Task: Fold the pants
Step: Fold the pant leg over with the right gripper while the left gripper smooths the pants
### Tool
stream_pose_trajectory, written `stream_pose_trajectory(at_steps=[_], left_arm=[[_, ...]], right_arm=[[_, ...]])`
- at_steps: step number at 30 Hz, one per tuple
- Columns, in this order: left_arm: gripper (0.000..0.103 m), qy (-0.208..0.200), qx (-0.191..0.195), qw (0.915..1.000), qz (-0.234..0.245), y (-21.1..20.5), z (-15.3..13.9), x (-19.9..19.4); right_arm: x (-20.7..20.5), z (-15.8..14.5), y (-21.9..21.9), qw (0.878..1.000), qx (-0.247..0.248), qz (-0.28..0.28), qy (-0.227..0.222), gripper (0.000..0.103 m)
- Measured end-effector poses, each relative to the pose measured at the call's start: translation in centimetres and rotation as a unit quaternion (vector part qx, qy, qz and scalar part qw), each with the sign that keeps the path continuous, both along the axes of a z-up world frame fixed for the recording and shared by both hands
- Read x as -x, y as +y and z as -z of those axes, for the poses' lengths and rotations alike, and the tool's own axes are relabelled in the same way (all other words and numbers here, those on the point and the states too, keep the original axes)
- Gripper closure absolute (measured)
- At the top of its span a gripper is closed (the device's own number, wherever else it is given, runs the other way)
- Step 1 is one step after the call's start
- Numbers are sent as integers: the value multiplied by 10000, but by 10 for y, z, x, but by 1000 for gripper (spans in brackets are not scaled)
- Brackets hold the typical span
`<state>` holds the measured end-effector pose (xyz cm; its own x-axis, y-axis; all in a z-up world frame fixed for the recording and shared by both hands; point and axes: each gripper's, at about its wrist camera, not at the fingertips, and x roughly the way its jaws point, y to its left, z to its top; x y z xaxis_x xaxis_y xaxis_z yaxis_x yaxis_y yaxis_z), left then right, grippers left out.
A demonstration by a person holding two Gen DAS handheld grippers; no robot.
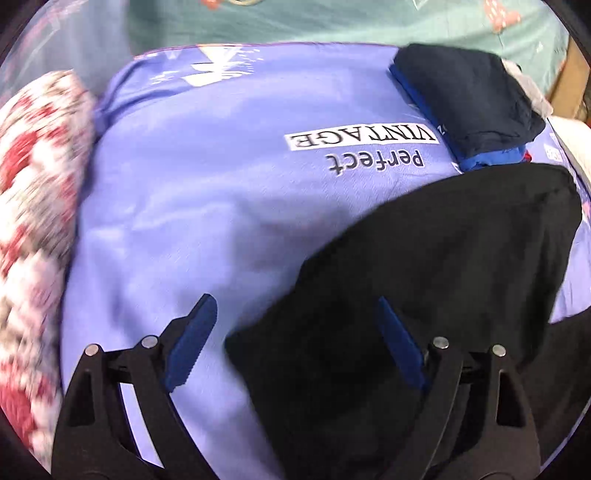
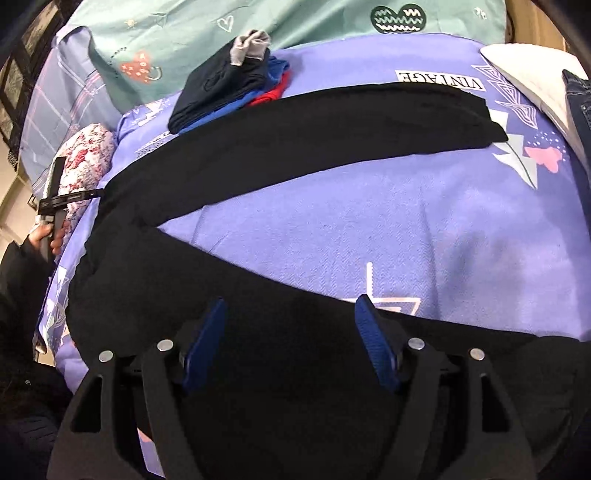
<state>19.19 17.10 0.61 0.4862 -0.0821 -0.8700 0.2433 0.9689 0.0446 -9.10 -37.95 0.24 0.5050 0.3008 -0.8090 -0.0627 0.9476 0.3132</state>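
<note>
Black pants (image 2: 295, 122) lie spread on a purple blanket (image 2: 369, 221) printed "Perfect VINTAGE". One leg runs from the left up to the right, and the other leg (image 2: 258, 280) crosses the near edge. My right gripper (image 2: 291, 300) hangs open just above this near leg, its blue pads clear of the cloth. In the left wrist view the pants (image 1: 443, 240) fill the lower right. My left gripper (image 1: 294, 300) is open over their left edge, one pad above the black cloth and the other above the blanket (image 1: 221, 184).
A folded stack of dark, blue and red clothes (image 2: 221, 92) (image 1: 469, 99) sits at the blanket's far side. A floral cushion (image 1: 33, 184) (image 2: 88, 162) lies at the left. A teal sheet (image 2: 258, 22) lies behind, and white fabric (image 2: 524, 70) with jeans (image 2: 580, 96) at the right.
</note>
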Motion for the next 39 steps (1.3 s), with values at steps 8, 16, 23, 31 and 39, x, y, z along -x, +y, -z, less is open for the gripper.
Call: stream_pose_trajectory(at_steps=[8,16,23,31,39], left_arm=[[95,71,32,9995,312,-37,1,4],[95,-532,431,9901,1226,-74,-68,125],[95,-315,673,9899,1211,-86,-48,183],[95,-306,853,9915,933,-70,-38,192],[60,-60,1237,9898,708,-52,-32,212]], right_arm=[[-14,-10,2,9998,208,-8,15,34],[-54,-18,12,9984,-522,-115,-182,35],[-127,-8,40,9785,-2064,17,22,13],[-219,19,101,9705,-2349,229,482,6],[-211,26,126,9826,-1790,18,495,100]])
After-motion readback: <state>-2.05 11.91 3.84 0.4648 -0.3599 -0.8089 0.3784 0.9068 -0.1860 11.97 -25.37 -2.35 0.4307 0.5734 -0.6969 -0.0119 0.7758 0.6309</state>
